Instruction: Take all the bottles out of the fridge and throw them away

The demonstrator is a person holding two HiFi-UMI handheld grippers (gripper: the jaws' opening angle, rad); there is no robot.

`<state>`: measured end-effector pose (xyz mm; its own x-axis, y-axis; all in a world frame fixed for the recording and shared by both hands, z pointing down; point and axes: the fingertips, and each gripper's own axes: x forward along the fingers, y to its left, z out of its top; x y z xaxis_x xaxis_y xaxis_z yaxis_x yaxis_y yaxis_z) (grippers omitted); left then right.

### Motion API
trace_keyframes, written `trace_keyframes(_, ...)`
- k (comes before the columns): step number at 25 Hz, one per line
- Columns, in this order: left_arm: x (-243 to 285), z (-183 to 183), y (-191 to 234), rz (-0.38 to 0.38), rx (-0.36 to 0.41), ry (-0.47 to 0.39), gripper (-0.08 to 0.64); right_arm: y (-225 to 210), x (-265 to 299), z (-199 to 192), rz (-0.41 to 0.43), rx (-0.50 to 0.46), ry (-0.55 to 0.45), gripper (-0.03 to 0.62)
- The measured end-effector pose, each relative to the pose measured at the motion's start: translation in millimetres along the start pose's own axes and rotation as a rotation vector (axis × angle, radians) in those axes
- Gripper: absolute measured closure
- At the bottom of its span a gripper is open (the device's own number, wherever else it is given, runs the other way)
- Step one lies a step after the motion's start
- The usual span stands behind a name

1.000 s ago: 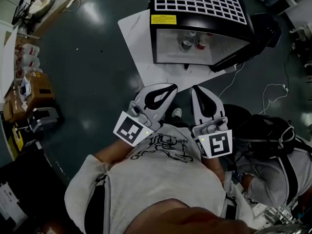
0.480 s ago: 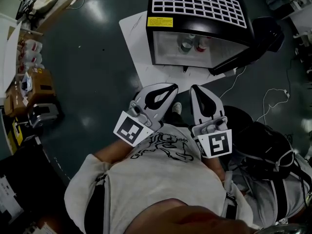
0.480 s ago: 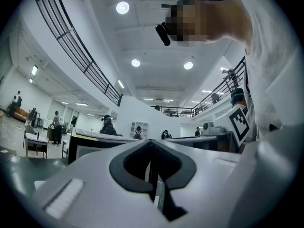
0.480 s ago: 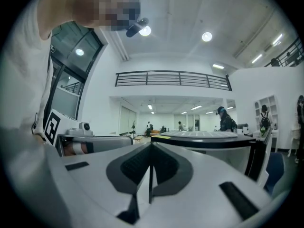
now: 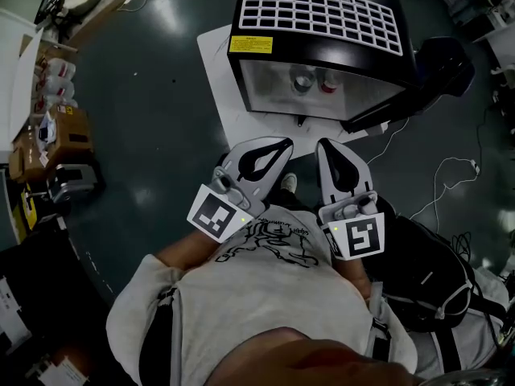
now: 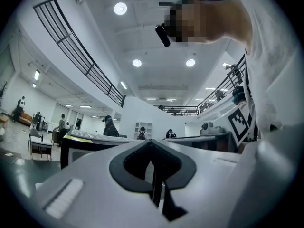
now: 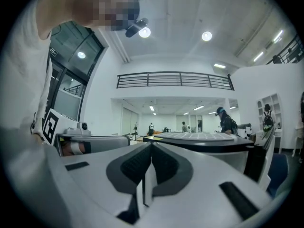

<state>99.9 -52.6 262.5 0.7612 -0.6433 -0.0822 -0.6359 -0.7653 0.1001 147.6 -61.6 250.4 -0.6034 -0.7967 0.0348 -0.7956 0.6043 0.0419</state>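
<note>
Left tool [image 5: 276,145] and right tool [image 5: 331,148], both closed and empty, are pointing at the fridge [image 5: 322,14] ahead, its bottles [image 5: 304,80] lying nearer the right tool.

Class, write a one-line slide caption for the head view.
Seen from above, a person aims the left gripper and right gripper, both shut, at a black fridge with bottles inside.
</note>
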Motion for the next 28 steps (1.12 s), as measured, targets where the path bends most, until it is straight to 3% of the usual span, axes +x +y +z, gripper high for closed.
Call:
trace_keyframes(16,59.9,-11.4,-5.7,0.070,0.014,-0.003,0.552,-61.3,-6.1,-6.7,0.059,-0.002,-0.007,0.584)
trace_keyframes(28,64.8,-20.1,10.9,0.075,0.007,0.003,0.552,-64.5,10.5,-19.6,0.055,0.002,0.006,0.584)
